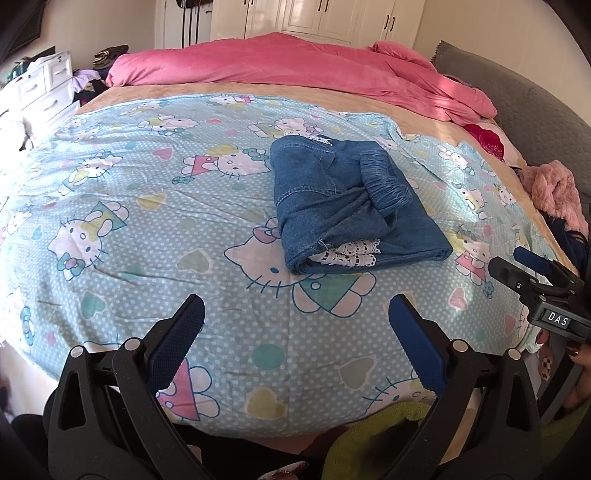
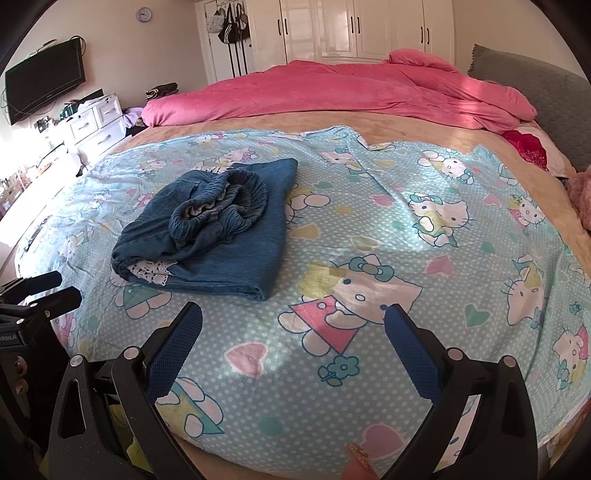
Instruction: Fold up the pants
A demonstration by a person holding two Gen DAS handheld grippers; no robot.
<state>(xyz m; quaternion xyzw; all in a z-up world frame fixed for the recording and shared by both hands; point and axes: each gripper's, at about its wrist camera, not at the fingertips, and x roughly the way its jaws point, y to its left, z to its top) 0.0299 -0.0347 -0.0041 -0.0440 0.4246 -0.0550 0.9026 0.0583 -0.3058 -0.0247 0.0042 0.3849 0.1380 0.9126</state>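
Observation:
The blue denim pants (image 1: 351, 206) lie folded into a compact bundle on the light-blue cartoon-cat sheet (image 1: 147, 206), with the elastic waistband on top and white lace trim showing at the near edge. They also show in the right wrist view (image 2: 210, 229), left of centre. My left gripper (image 1: 295, 310) is open and empty, held back from the pants near the bed's front edge. My right gripper (image 2: 293, 314) is open and empty, to the right of the pants. It also shows at the right edge of the left wrist view (image 1: 517, 266).
A rumpled pink duvet (image 2: 351, 88) lies across the far side of the bed. A grey headboard (image 2: 535, 81) stands at the right, with a fuzzy pink garment (image 1: 557, 192) near it. White drawers (image 2: 96, 122), a wall TV (image 2: 44, 85) and wardrobes (image 2: 369, 29) line the room.

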